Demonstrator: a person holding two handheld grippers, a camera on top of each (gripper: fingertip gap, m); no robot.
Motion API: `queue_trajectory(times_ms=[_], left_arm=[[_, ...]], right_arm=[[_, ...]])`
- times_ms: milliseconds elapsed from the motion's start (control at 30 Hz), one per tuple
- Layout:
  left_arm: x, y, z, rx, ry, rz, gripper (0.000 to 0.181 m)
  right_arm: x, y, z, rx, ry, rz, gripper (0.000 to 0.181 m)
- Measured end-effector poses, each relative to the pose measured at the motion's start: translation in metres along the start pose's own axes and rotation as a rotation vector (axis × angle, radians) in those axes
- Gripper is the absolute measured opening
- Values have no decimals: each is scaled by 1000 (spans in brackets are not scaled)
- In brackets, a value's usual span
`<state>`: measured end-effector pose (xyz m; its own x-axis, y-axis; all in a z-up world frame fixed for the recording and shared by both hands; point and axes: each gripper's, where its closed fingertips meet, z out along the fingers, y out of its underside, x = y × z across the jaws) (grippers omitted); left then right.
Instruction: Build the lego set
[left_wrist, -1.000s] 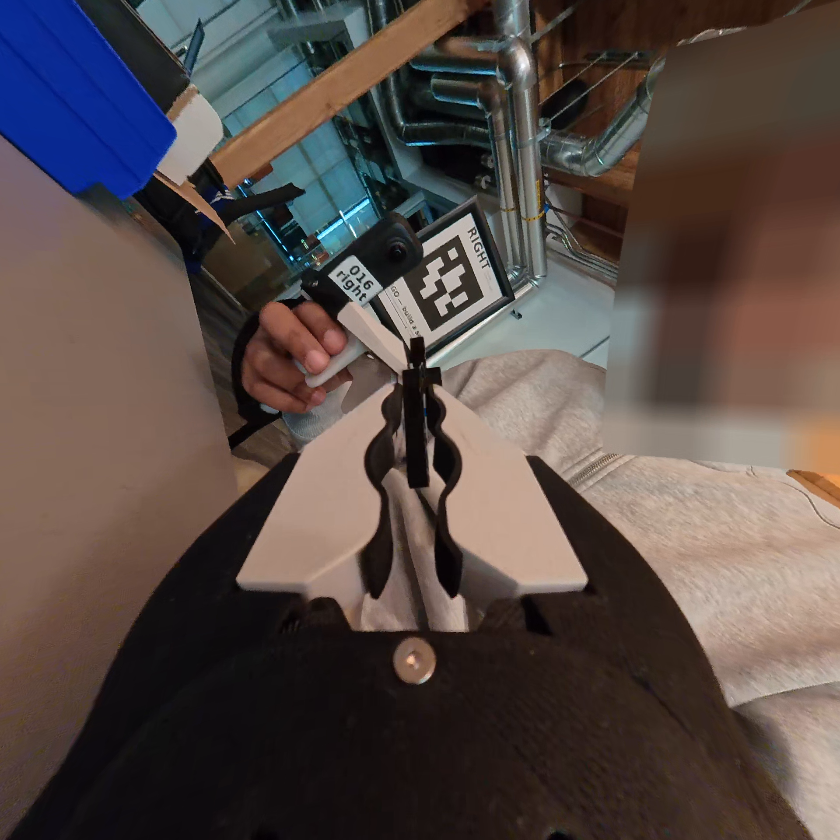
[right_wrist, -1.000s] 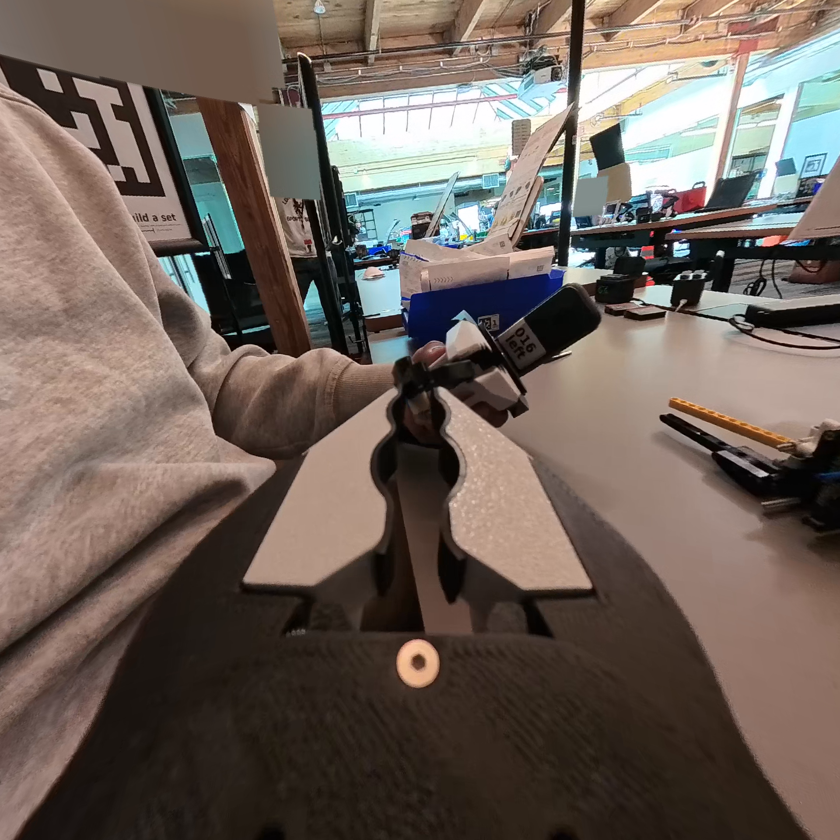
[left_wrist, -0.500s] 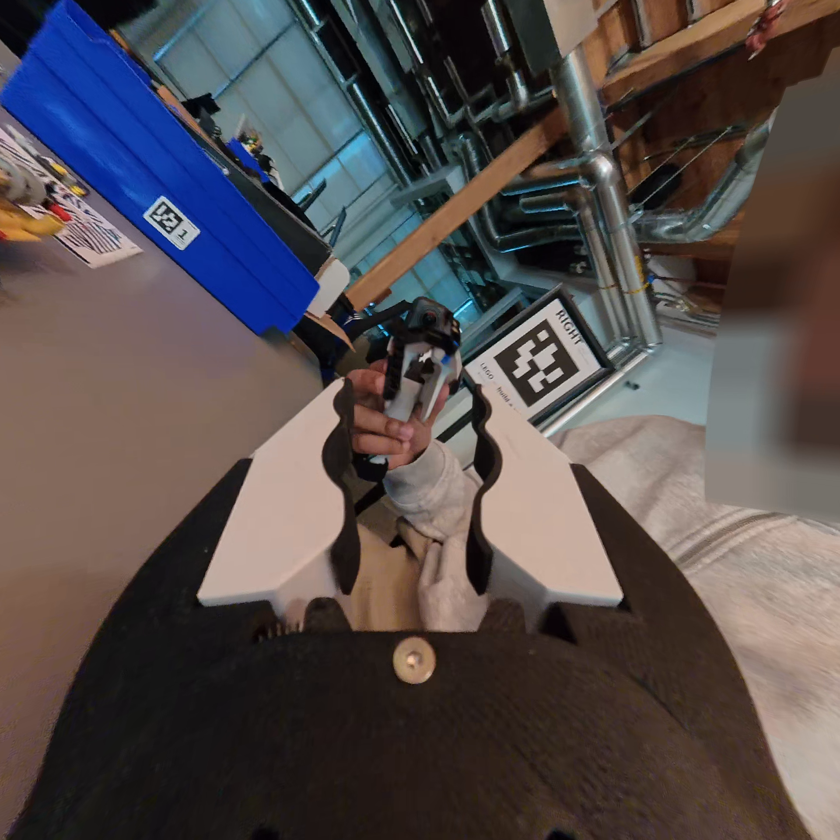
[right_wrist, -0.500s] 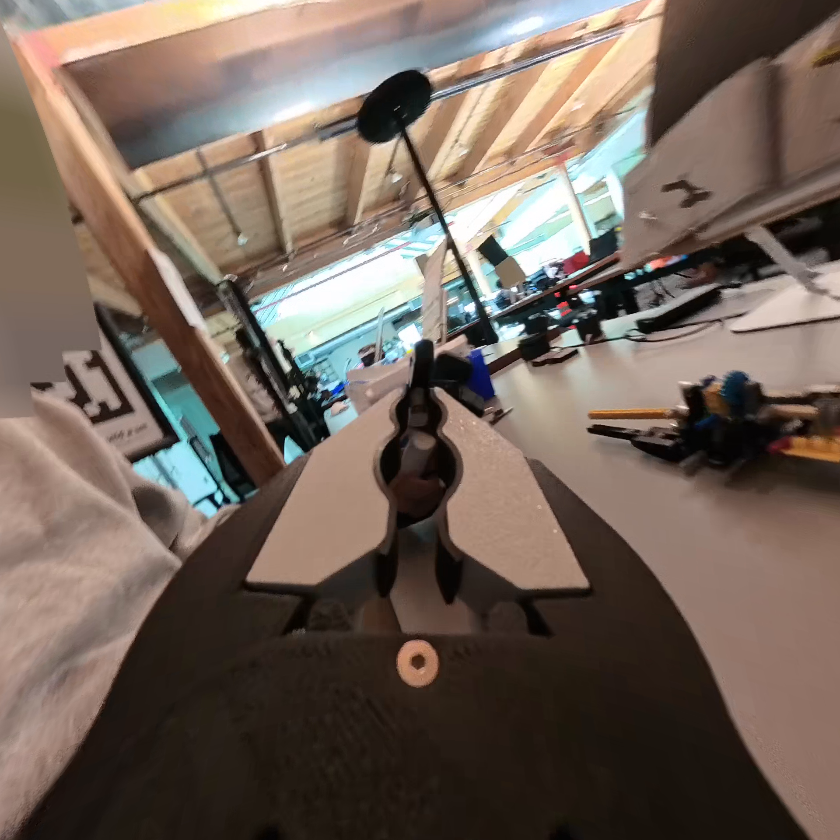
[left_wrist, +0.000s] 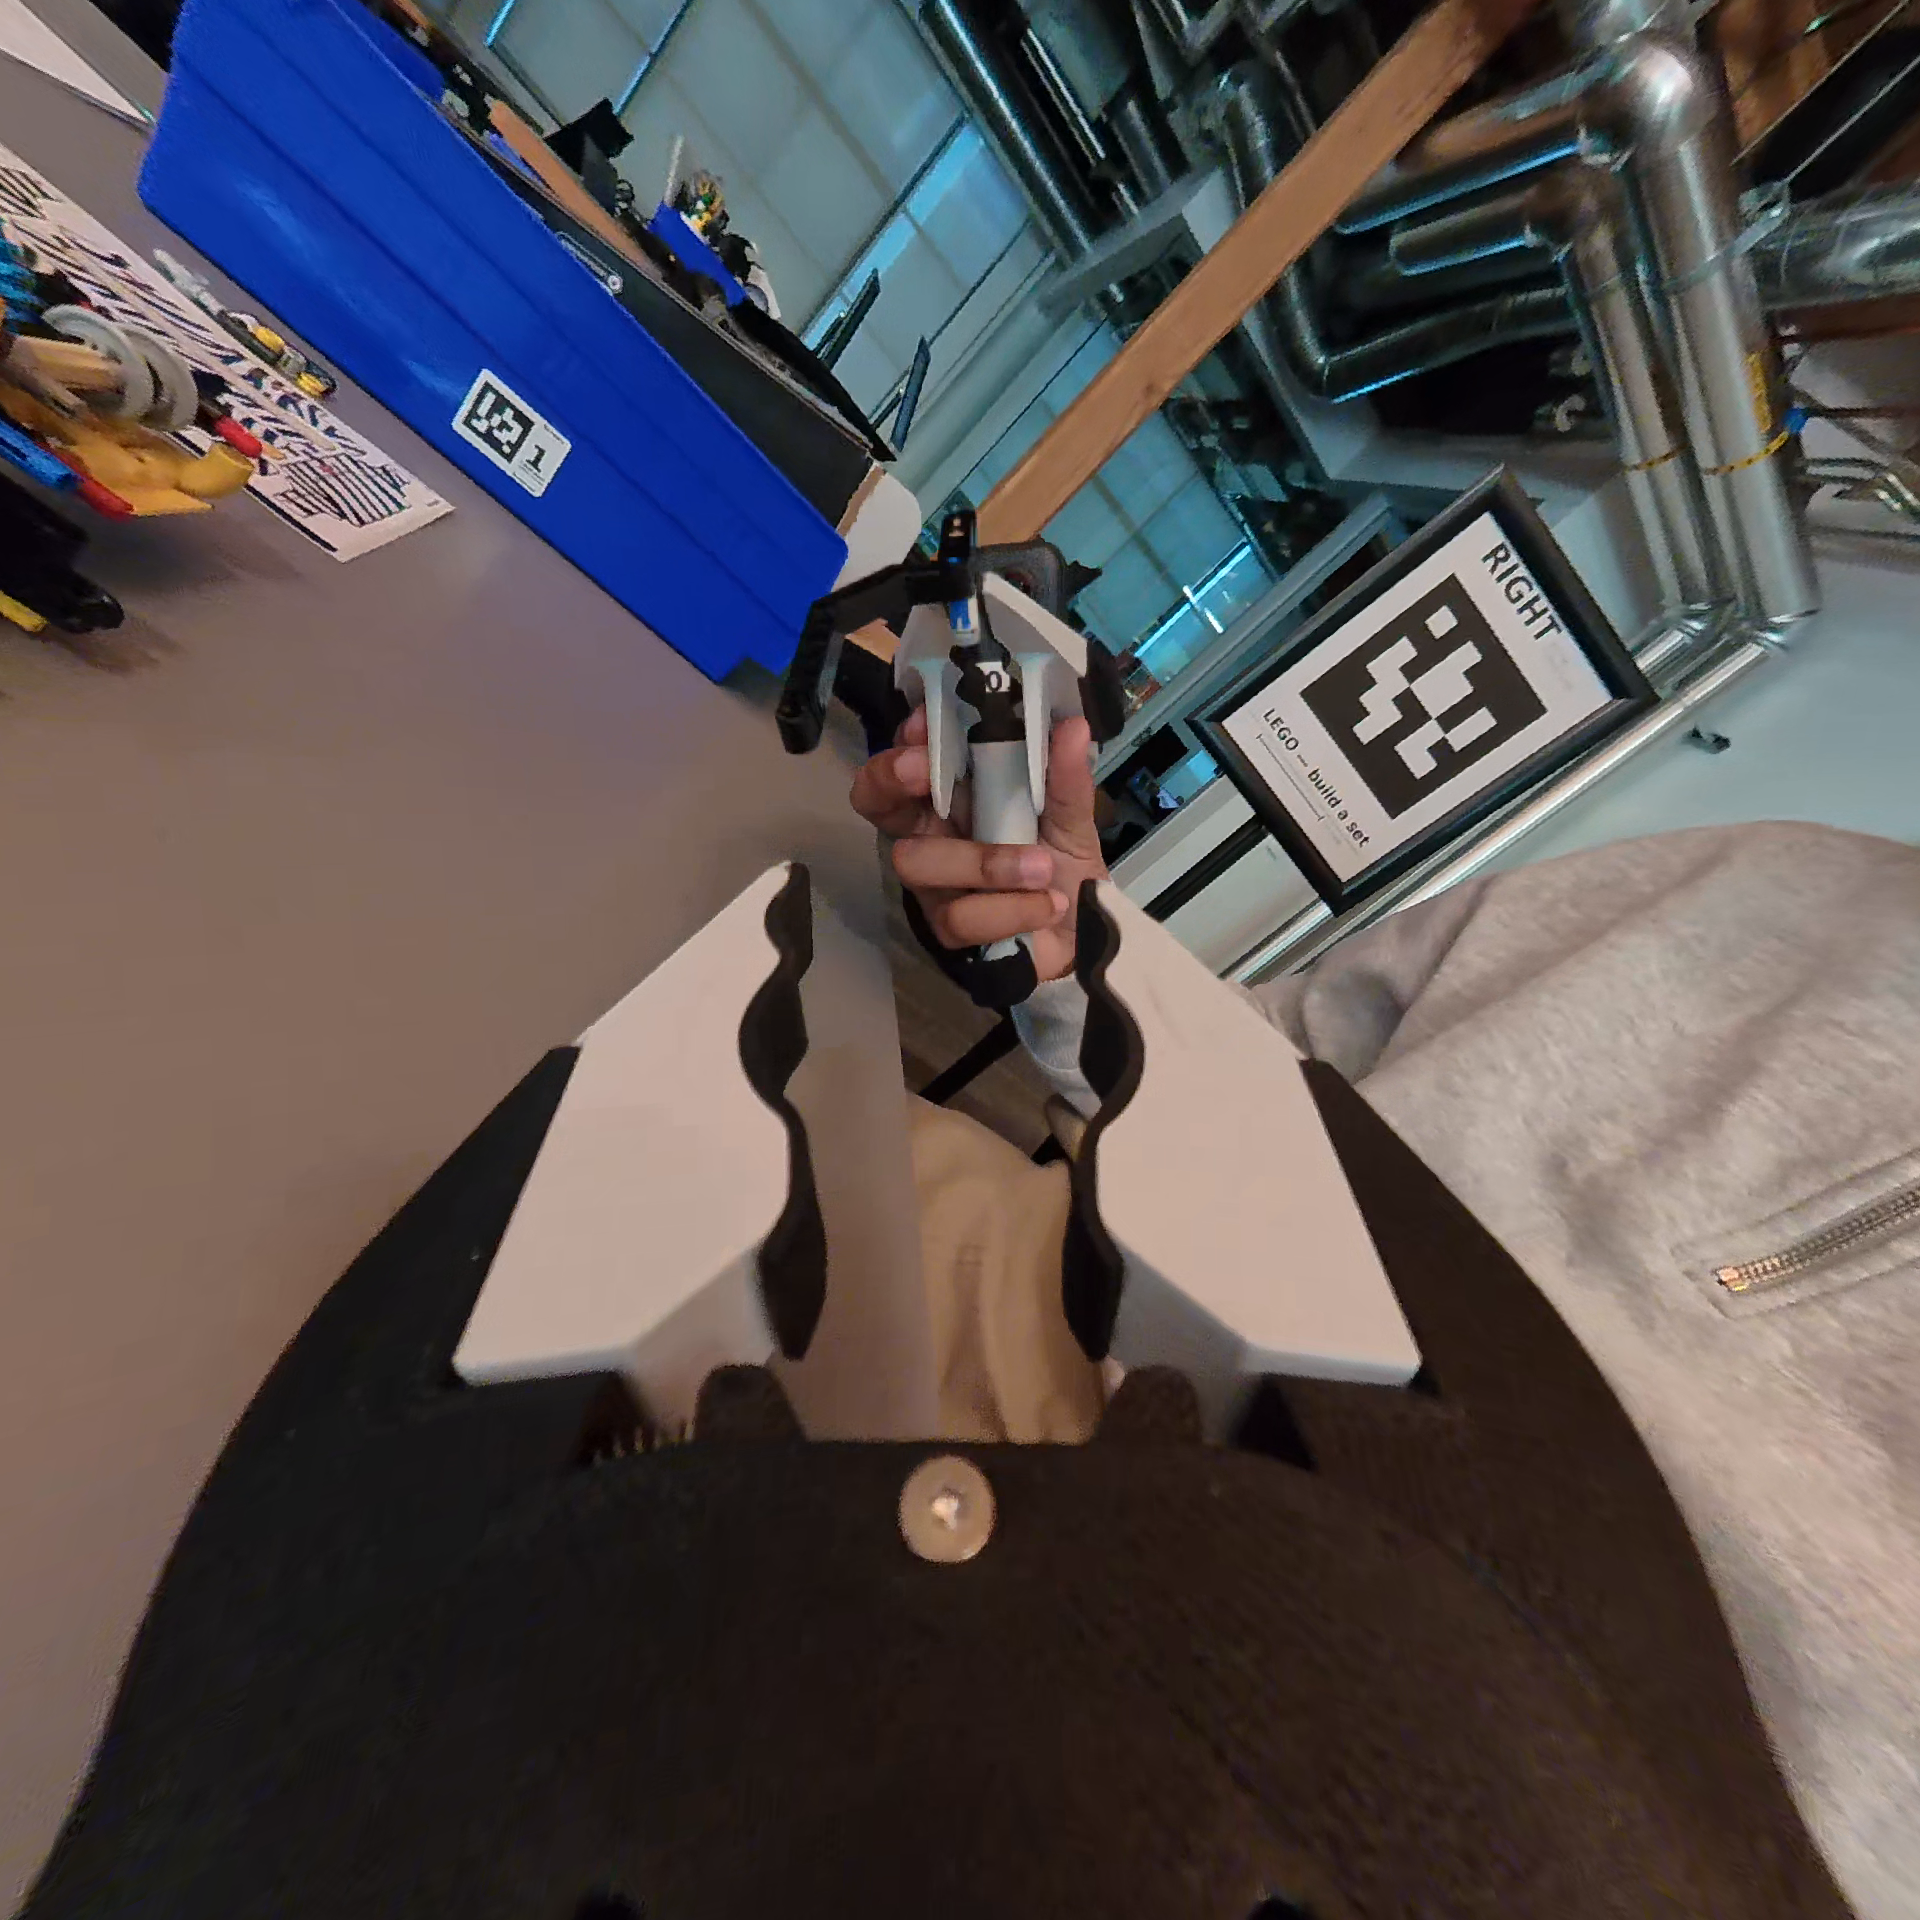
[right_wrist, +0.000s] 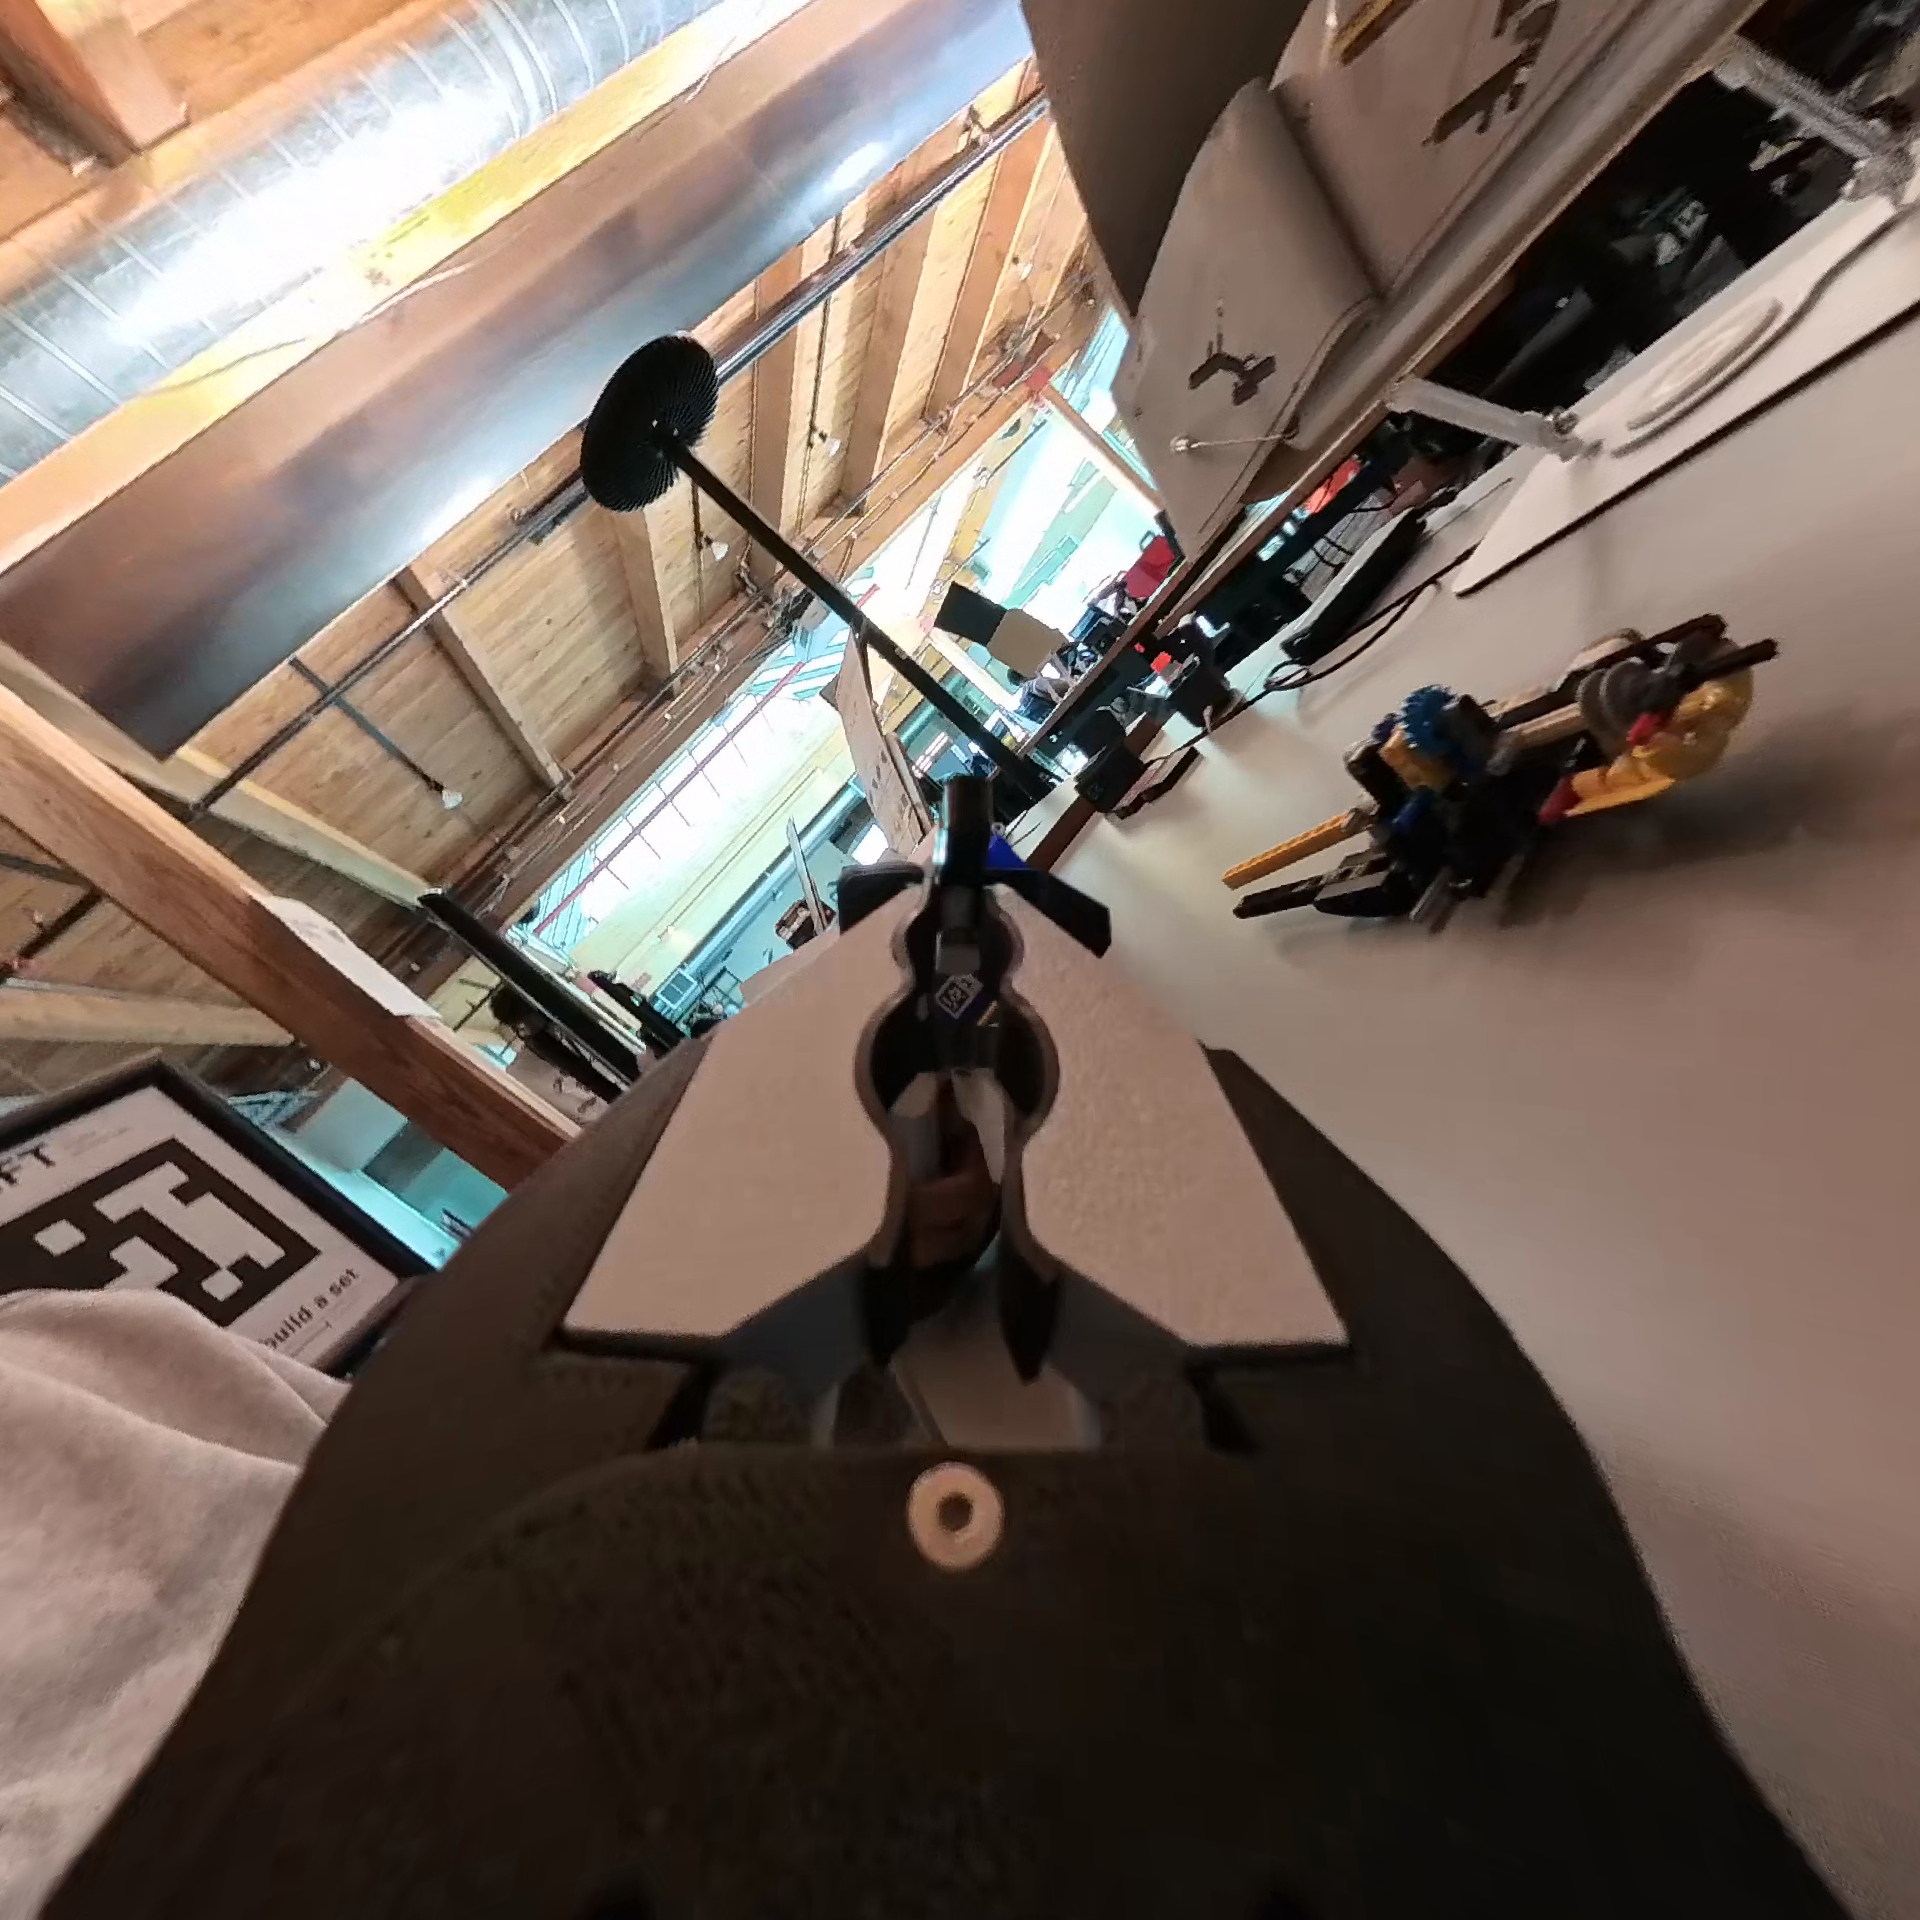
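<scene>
My left gripper (left_wrist: 940, 894) is open and empty, held above the grey table edge. Beyond it, a hand holds my right gripper (left_wrist: 966, 649) upright. It is shut on a black bent lego piece (left_wrist: 821, 644) with a small blue part at its top. In the right wrist view my right gripper (right_wrist: 956, 914) points up and away, with its jaws closed on the same black piece (right_wrist: 966, 831), whose arms stick out to both sides. The partly built lego model (right_wrist: 1507, 790), black, yellow and blue, lies on the table to the right; it also shows in the left wrist view (left_wrist: 94, 436).
A blue bin (left_wrist: 468, 343) stands on the grey table (left_wrist: 312, 831), beside a printed instruction sheet (left_wrist: 312, 457). A framed marker sign (left_wrist: 1423, 696) stands behind the person's grey sleeve (left_wrist: 1558, 1039). A white board (right_wrist: 1714, 416) and cables lie beyond the model. The gap from one gripper's tips to the other's is roughly 10 cm. Left tips and right tips are each some 15 cm from the partly built lego model (right_wrist: 1507, 790).
My left gripper was shut on the black piece next to the right gripper; it has opened and drawn back. My right gripper keeps the piece and has tilted upward.
</scene>
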<state>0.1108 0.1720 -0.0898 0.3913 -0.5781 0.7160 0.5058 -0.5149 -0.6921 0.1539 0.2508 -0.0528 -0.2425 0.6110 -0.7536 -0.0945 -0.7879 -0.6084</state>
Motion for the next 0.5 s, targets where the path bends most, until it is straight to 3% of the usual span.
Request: queue_trajectory(times_ms=[500], left_arm=[[-13,2,2,-5,-111,102,50]], right_arm=[[19,-9,-5,45,40,150,5]])
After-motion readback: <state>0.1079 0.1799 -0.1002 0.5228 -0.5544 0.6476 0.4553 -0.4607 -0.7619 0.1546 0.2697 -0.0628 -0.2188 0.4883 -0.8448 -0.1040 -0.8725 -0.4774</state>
